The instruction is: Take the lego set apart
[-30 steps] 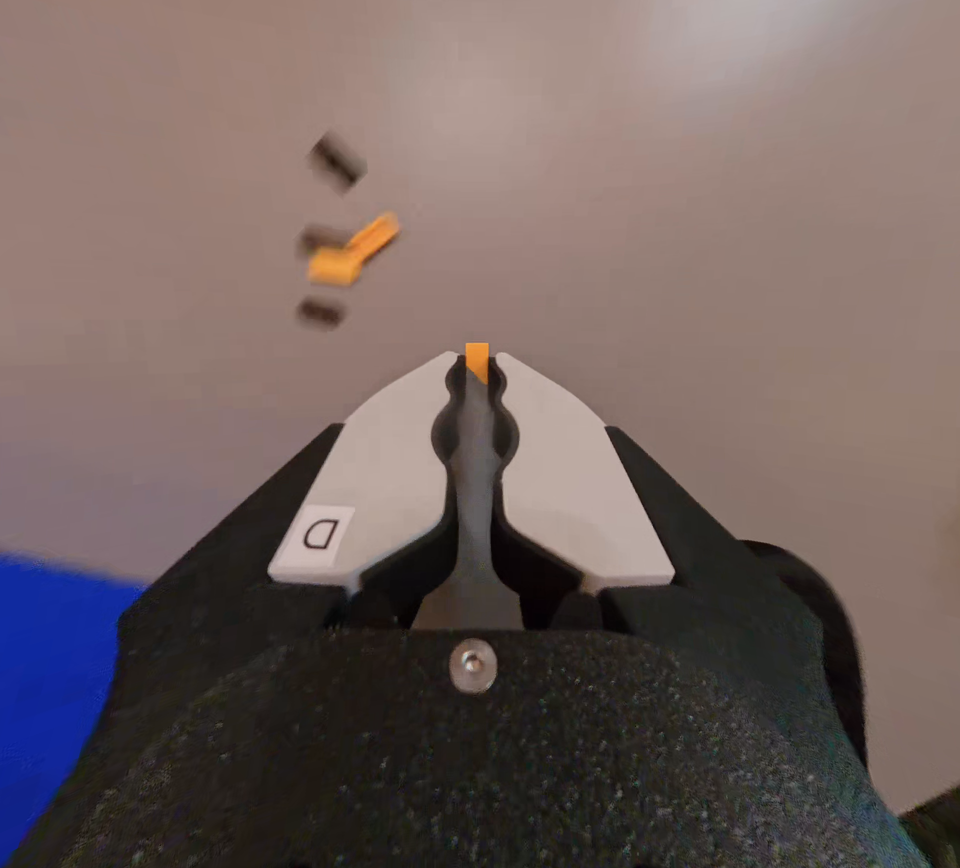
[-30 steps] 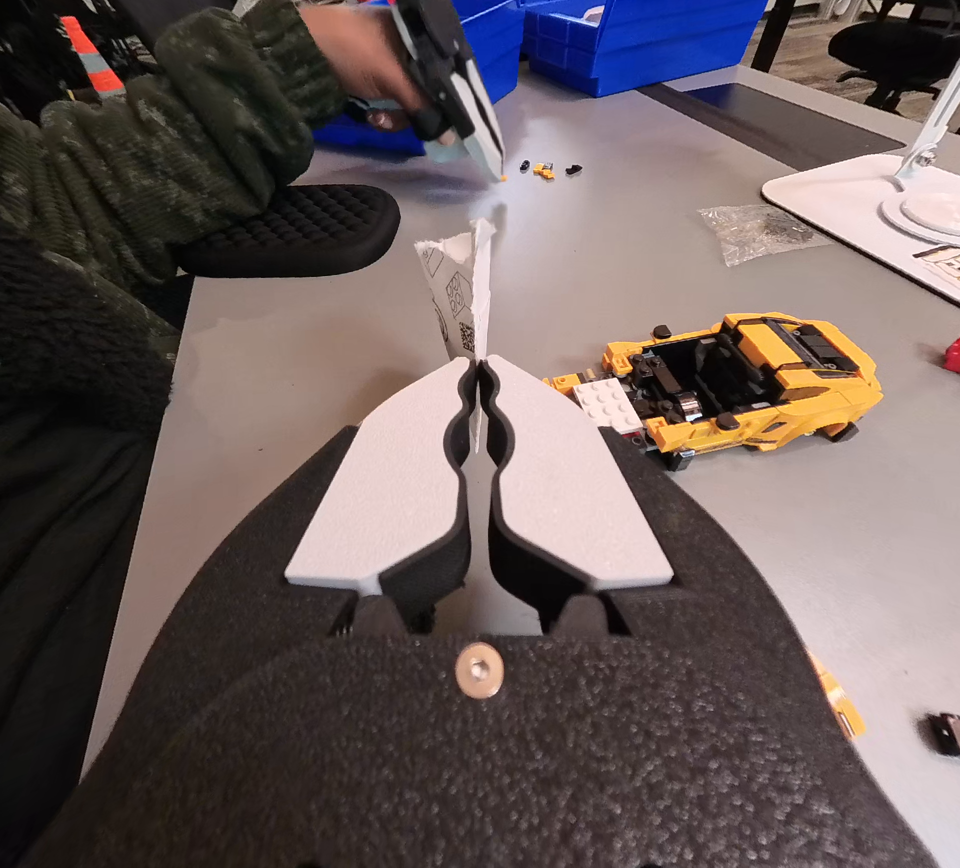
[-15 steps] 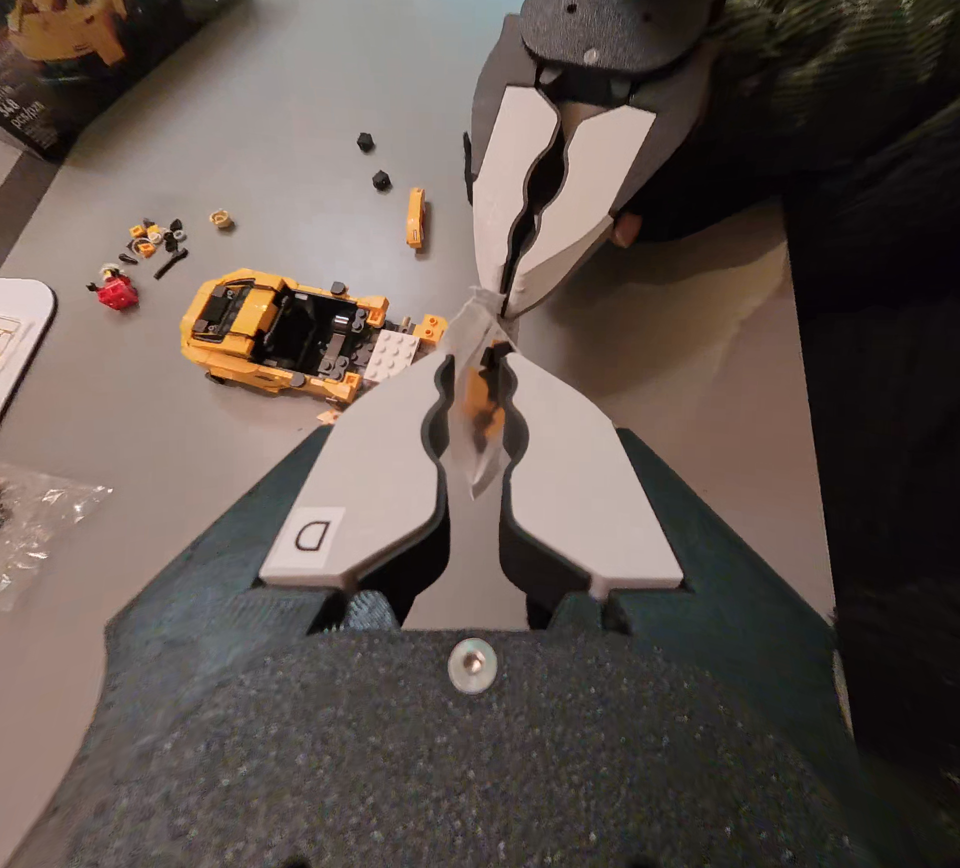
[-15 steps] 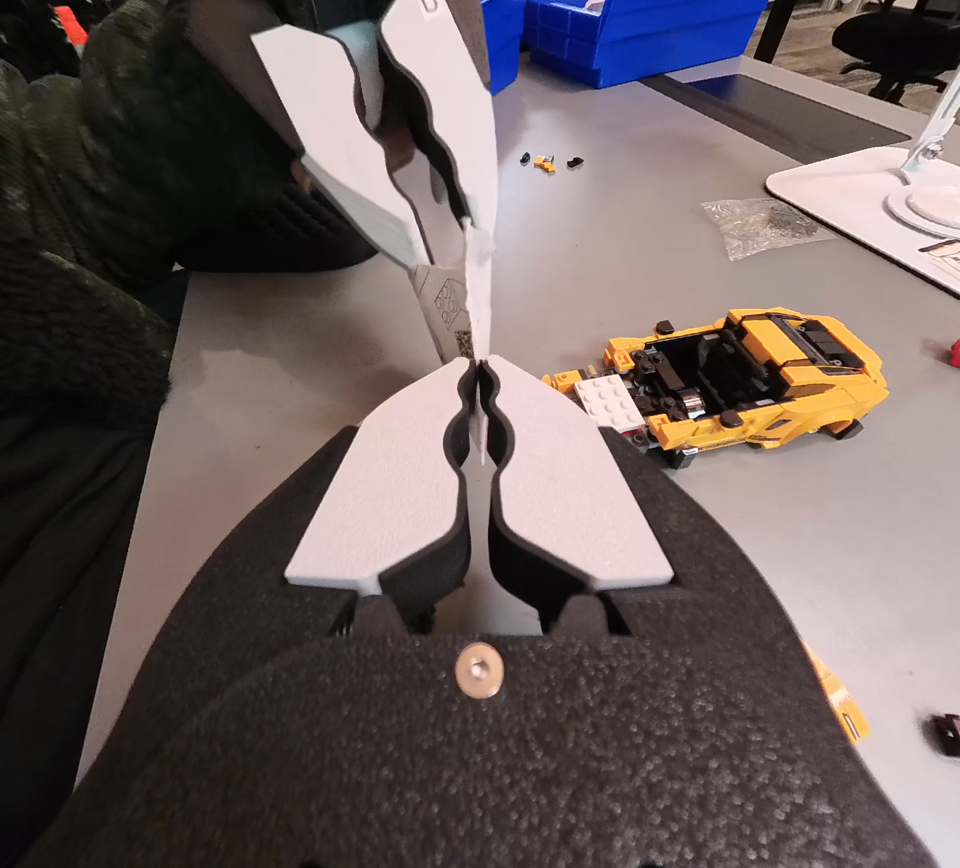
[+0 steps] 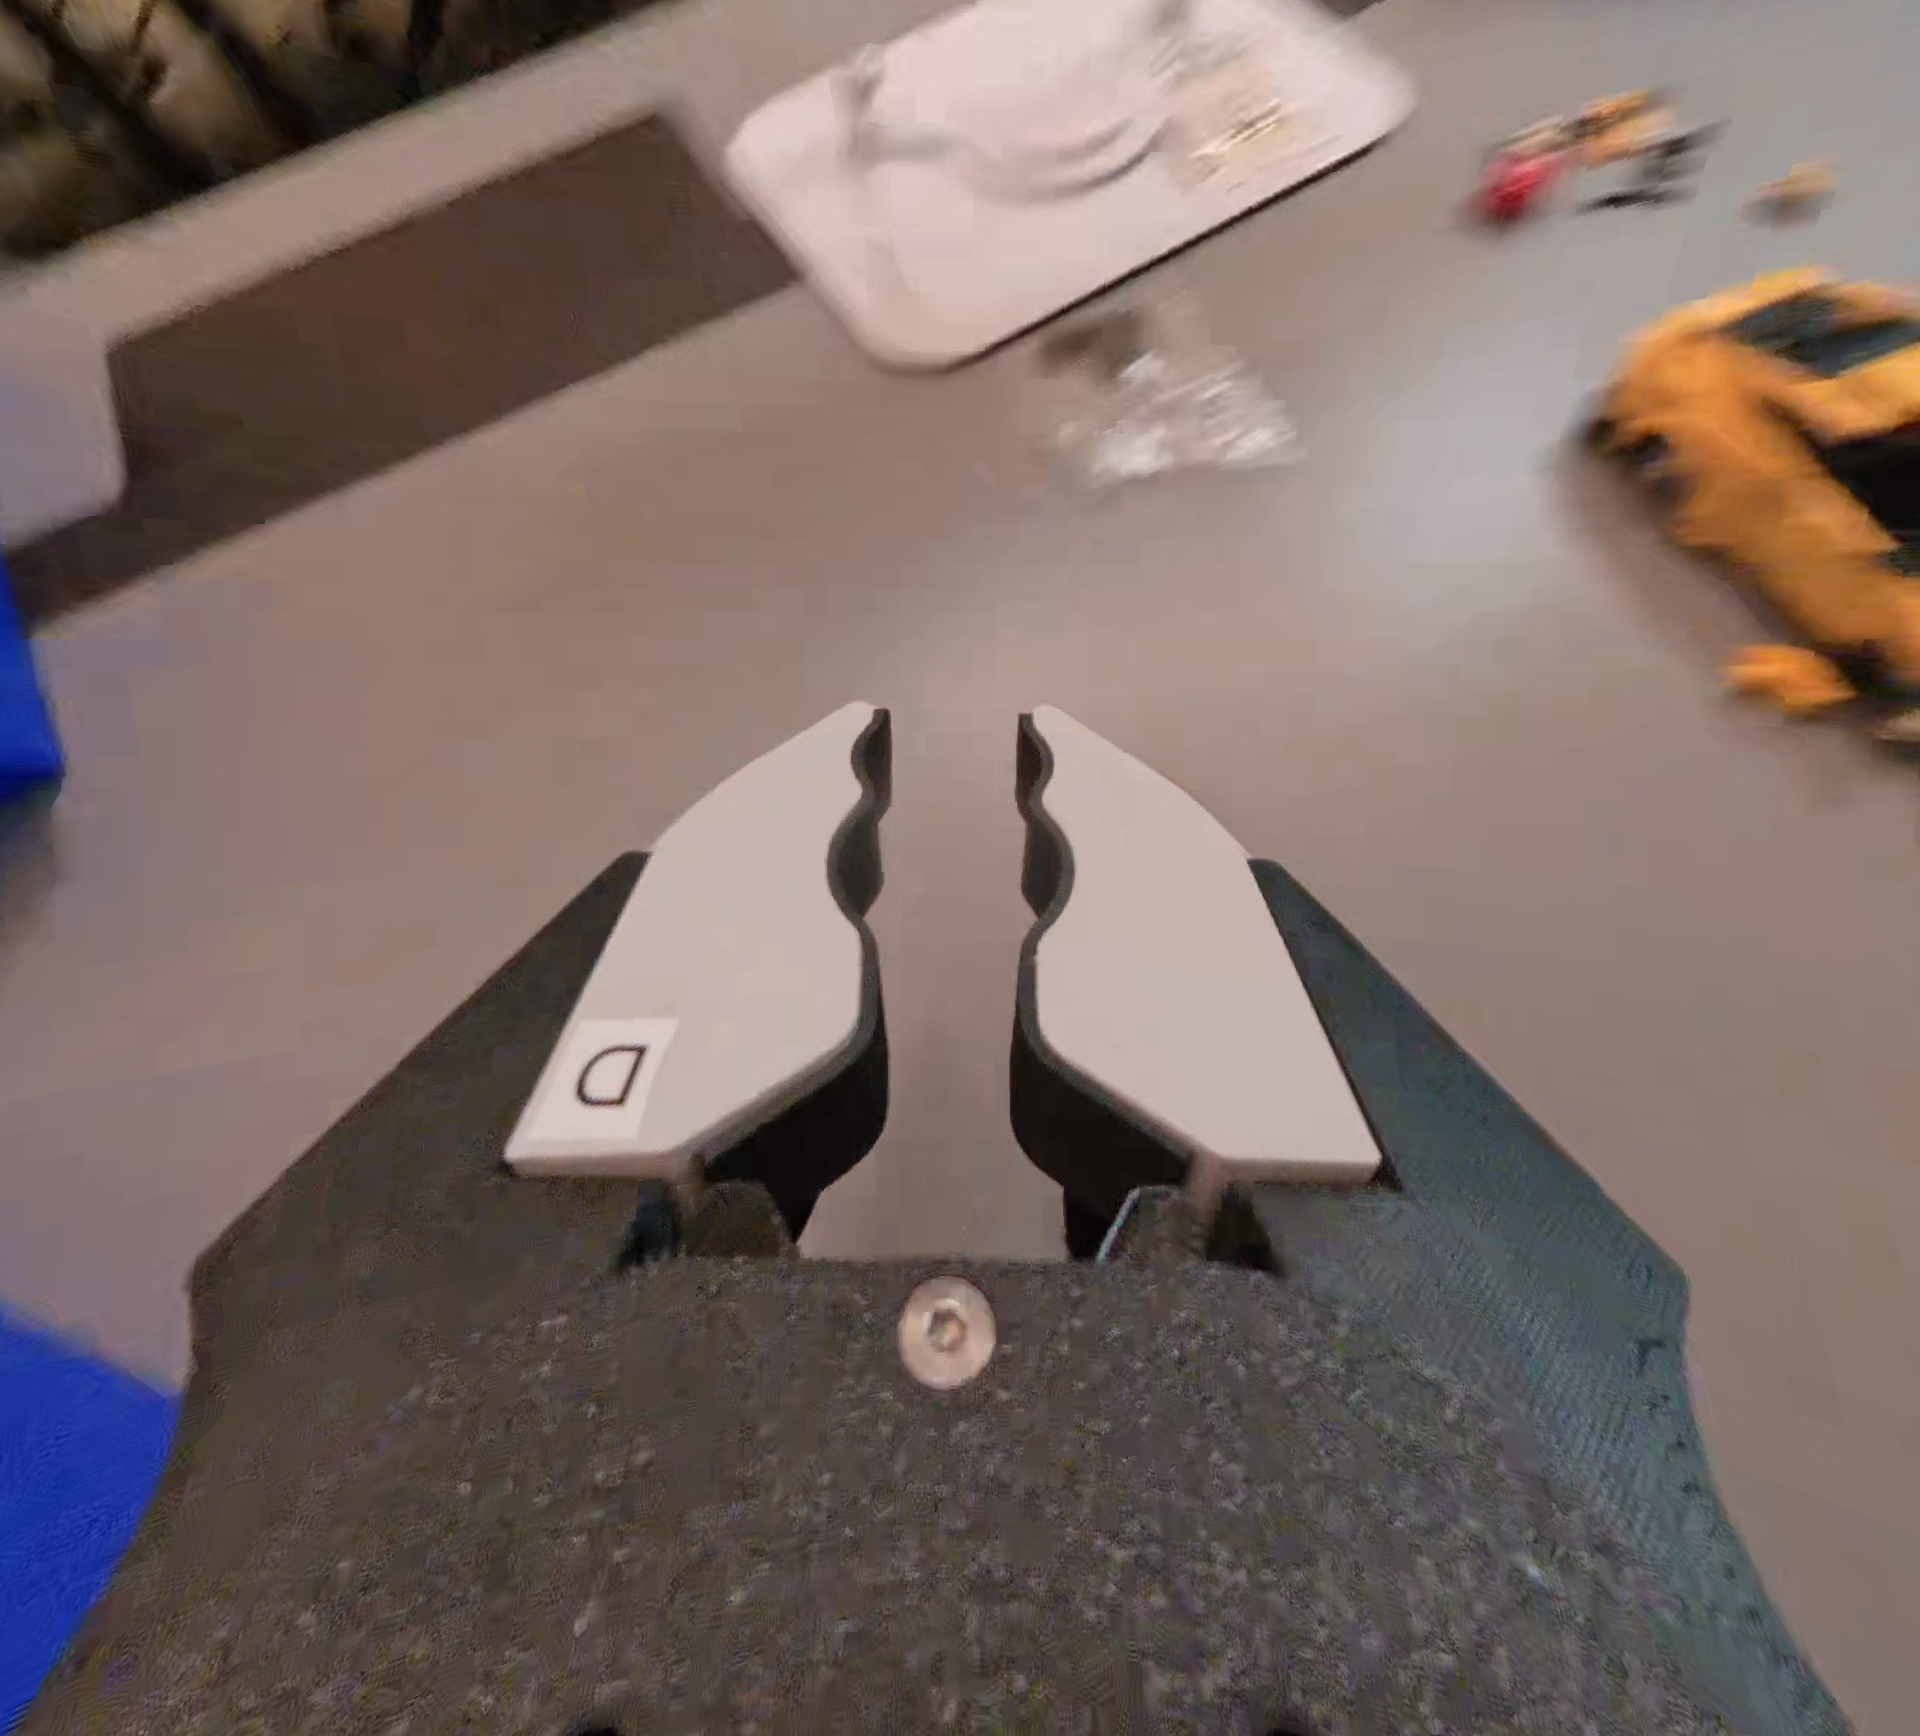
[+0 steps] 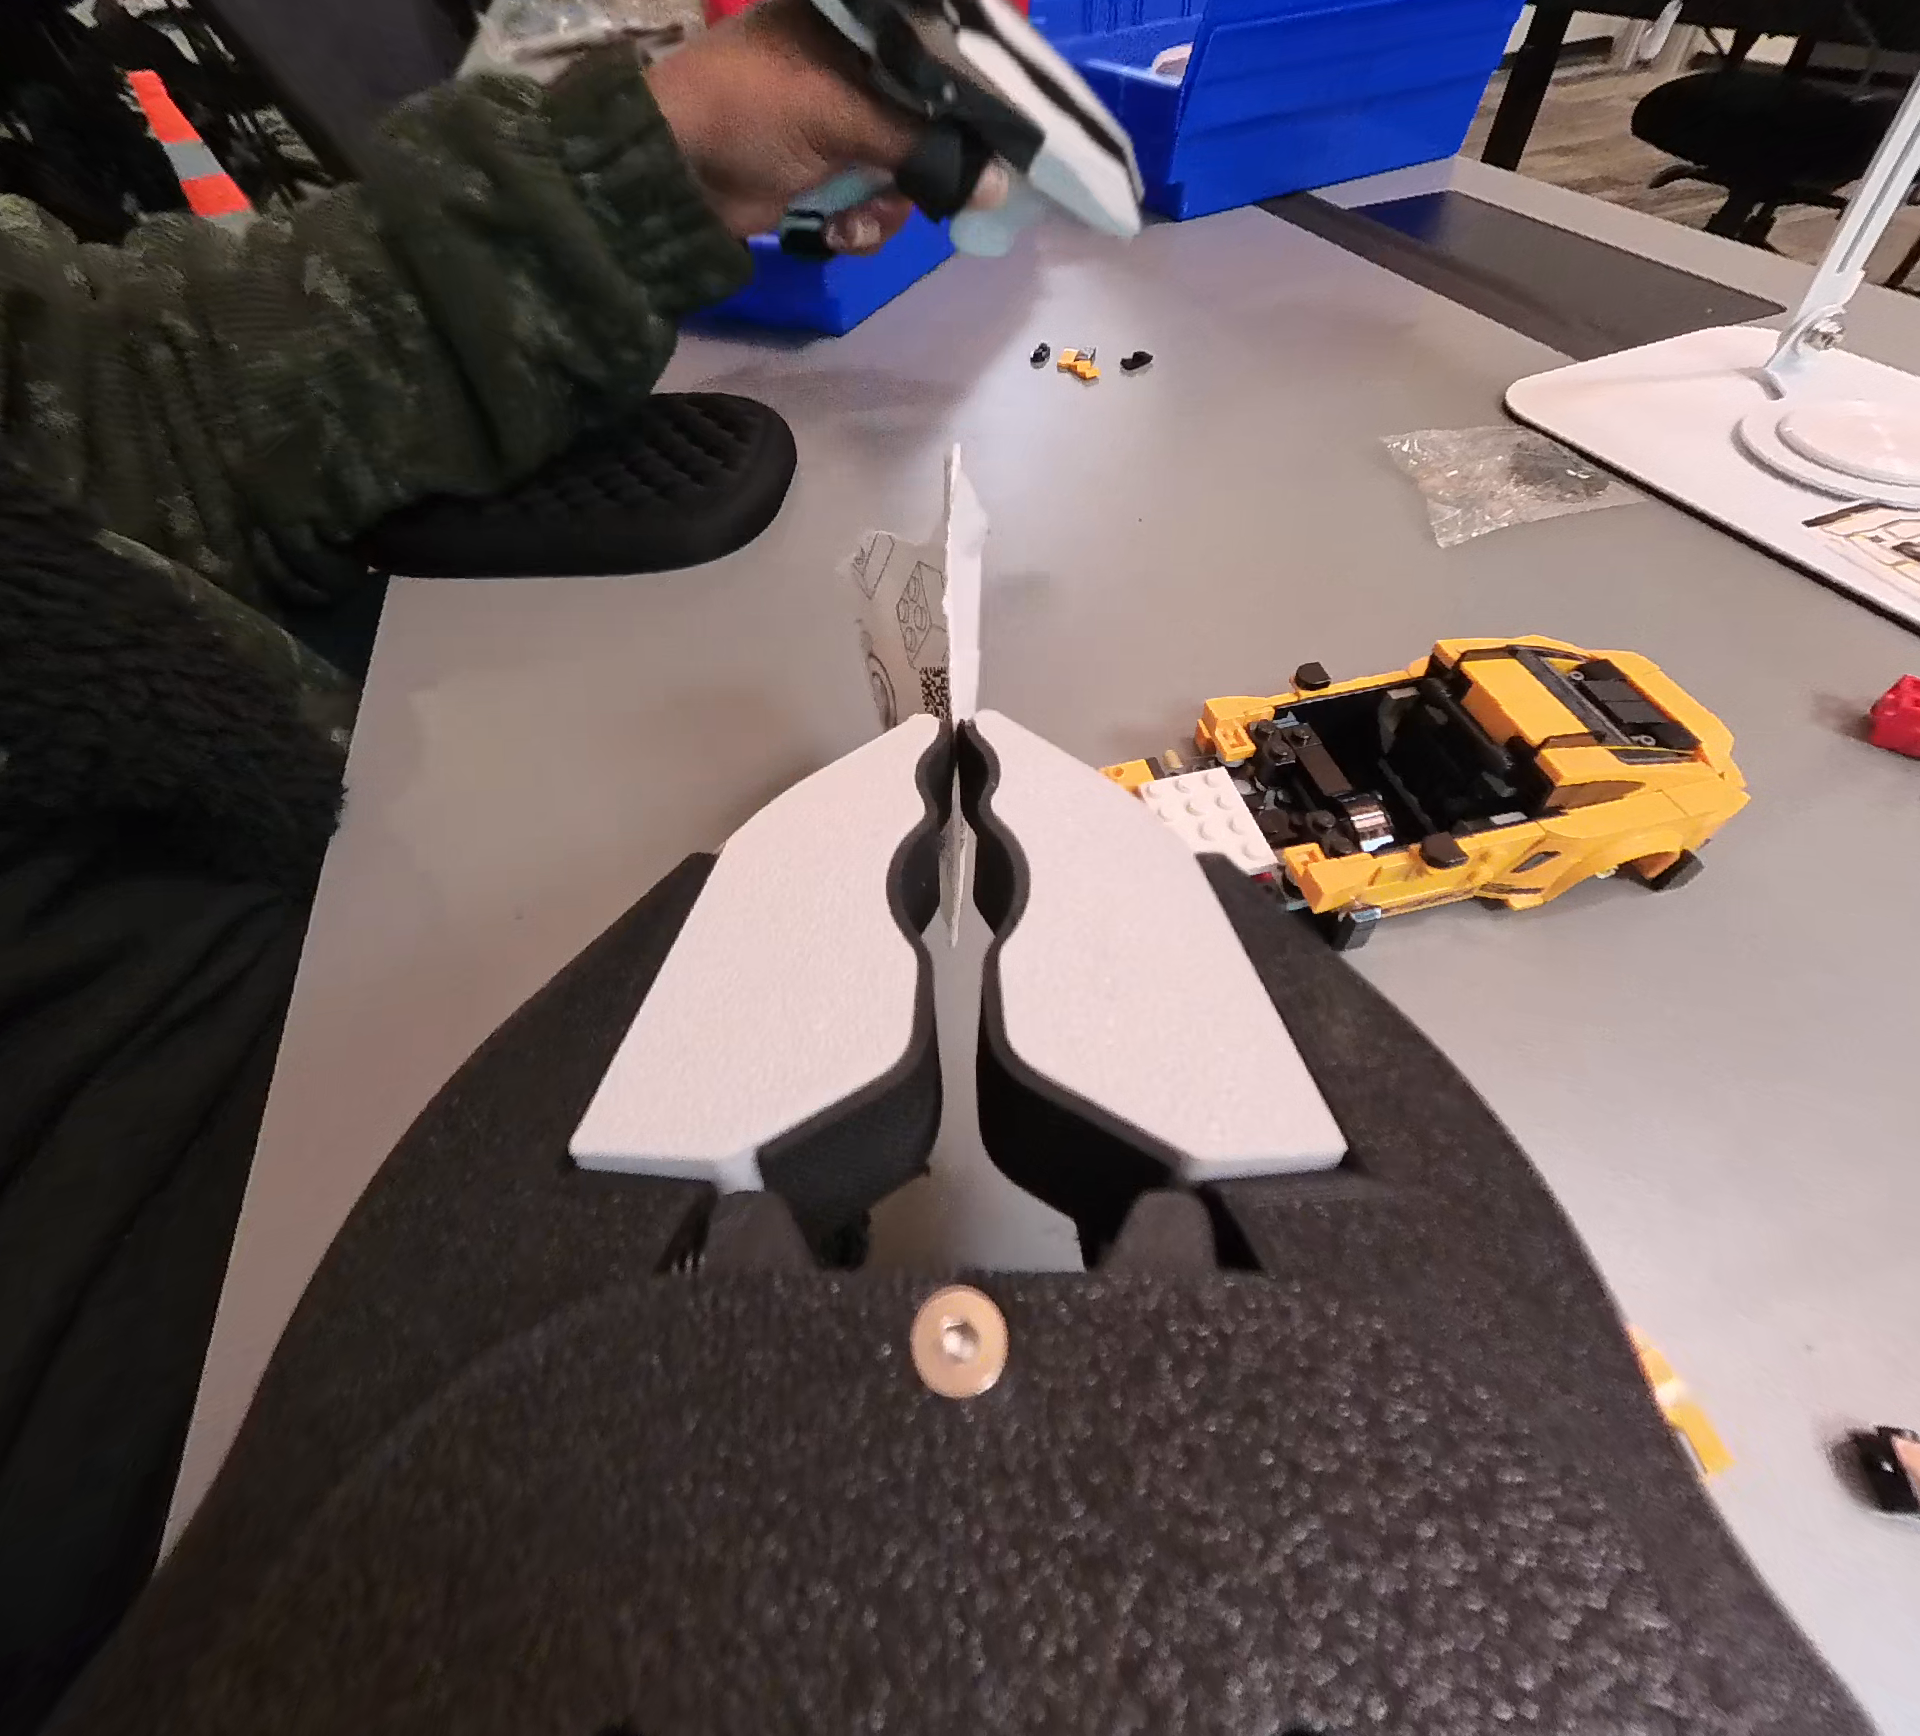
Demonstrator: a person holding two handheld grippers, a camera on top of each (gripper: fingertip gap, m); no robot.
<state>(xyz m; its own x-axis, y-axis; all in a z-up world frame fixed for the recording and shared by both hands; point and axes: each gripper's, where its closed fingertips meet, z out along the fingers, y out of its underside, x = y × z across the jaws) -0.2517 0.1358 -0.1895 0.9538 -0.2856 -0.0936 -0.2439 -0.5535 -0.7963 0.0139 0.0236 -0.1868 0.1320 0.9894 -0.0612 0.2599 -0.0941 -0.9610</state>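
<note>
Lego car sits right of centre on the grey table, blue bins behind; left gripper gapes empty, right gripper pinches a paper bag.

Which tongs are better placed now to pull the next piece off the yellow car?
Probably left: the left tongs are open and empty, while the right tongs are shut on a paper bag beside the yellow car.
</note>
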